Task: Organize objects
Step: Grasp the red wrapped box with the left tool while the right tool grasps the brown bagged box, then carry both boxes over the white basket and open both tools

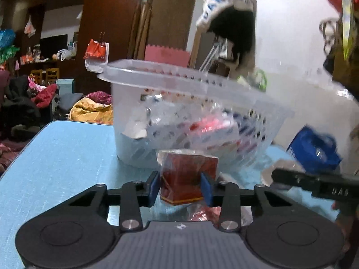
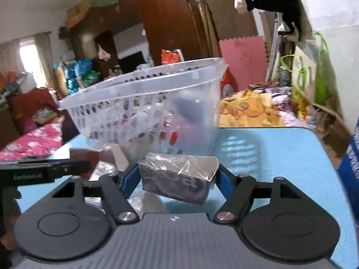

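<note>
A clear plastic basket with slotted walls stands on the light blue table and holds several packets. Just in front of it my left gripper is shut on a dark red wrapped box, its blue pads pressing both sides. In the right wrist view the same basket stands ahead, and my right gripper is shut on a purple wrapped box, held a little above the table. The red box shows at the left there.
A blue bag lies right of the basket, and the other gripper's black arm crosses the lower right. Crumpled clear wrappers lie on the table by the grippers. Beyond the table are a bed with bedding, wardrobes and hanging bags.
</note>
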Available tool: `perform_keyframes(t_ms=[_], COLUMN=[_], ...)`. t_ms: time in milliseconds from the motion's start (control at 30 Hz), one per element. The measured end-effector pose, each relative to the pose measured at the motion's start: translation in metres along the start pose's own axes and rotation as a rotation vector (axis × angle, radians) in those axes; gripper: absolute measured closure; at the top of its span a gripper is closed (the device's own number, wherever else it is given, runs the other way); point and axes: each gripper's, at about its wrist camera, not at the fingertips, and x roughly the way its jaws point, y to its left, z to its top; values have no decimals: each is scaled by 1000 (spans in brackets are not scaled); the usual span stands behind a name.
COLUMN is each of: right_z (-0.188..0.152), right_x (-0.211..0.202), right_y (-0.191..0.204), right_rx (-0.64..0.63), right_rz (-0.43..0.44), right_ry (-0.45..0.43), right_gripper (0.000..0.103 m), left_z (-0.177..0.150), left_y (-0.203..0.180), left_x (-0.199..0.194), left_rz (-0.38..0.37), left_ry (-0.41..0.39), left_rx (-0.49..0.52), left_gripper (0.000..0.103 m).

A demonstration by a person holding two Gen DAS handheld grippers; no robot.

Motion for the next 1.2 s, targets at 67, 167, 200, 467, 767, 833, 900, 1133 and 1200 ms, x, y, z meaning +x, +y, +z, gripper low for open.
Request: perform_keyframes(t_ms=[67, 167, 200, 467, 767, 833, 900, 1133, 1200], right_z=[1, 2, 2, 3, 2, 2, 2, 2, 1], right_x=[0, -1, -1, 0, -3, -3, -3, -9, -16], right_y=[4, 5, 4, 3, 2, 3, 4, 8, 14], right_rx=[-9, 1, 10, 21, 19, 19, 21, 4, -45], right_rz=[-5, 4, 8, 14, 10, 11, 13, 14, -13], right_ry=[-7, -8, -9, -3, -6, -7, -6, -37, -62], right_gripper=[29, 29, 29, 29, 28, 28, 28, 28, 29], left_z=[1, 0, 1, 1, 3, 1, 0, 4, 8], left_y=[5, 3, 2, 1, -27, -31, -33, -8, 0], left_x=[-1, 3, 3, 20, 35, 36, 32, -8, -23], left_rz=[-19, -27, -21, -43, 32, 40, 69, 10, -14], left_ry=[-5, 13, 11, 97, 131, 134, 116, -1, -39], left_rx=[-25, -27, -18, -10, 56, 76, 104, 32, 13], left_gripper=[64, 64, 64, 45, 34, 40, 41, 41, 41])
